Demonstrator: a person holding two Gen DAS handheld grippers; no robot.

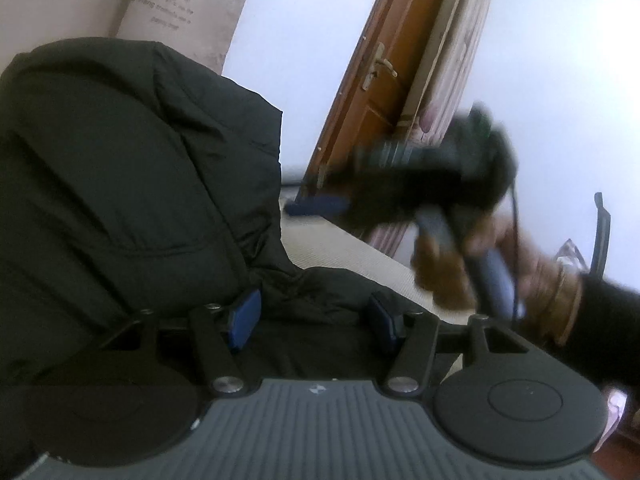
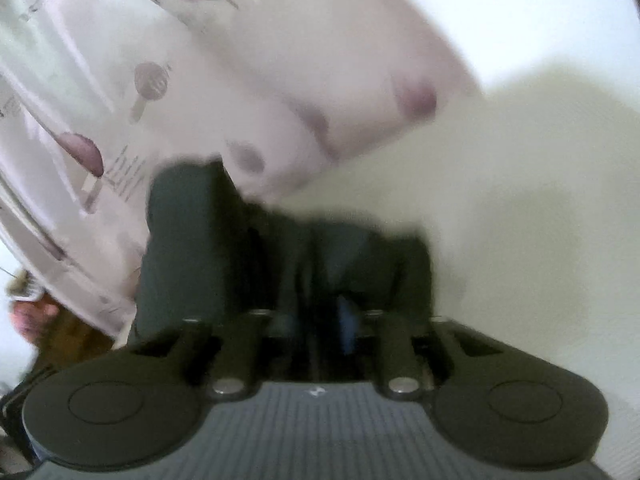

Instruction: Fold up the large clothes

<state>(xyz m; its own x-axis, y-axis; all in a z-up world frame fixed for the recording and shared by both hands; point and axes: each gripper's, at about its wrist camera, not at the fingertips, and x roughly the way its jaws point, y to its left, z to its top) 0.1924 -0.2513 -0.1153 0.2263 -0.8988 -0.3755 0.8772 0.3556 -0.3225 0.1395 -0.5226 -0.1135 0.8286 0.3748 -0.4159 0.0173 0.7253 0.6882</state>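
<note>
Where left gripper (image 1: pixel 312 322) reaches, jacket (image 1: pixel 120 168) beneath

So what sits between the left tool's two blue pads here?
Dark jacket fabric lies in the gap of the left tool, a wrinkled fold, seen in the left wrist view. Whether the pads press on it is not clear.

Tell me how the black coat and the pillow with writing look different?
The coat is dark and plain; the pillow is pale with printed words and pink shapes. The coat lies crumpled up close; the pillow stands upright behind it. Both are soft cloth things.
</note>
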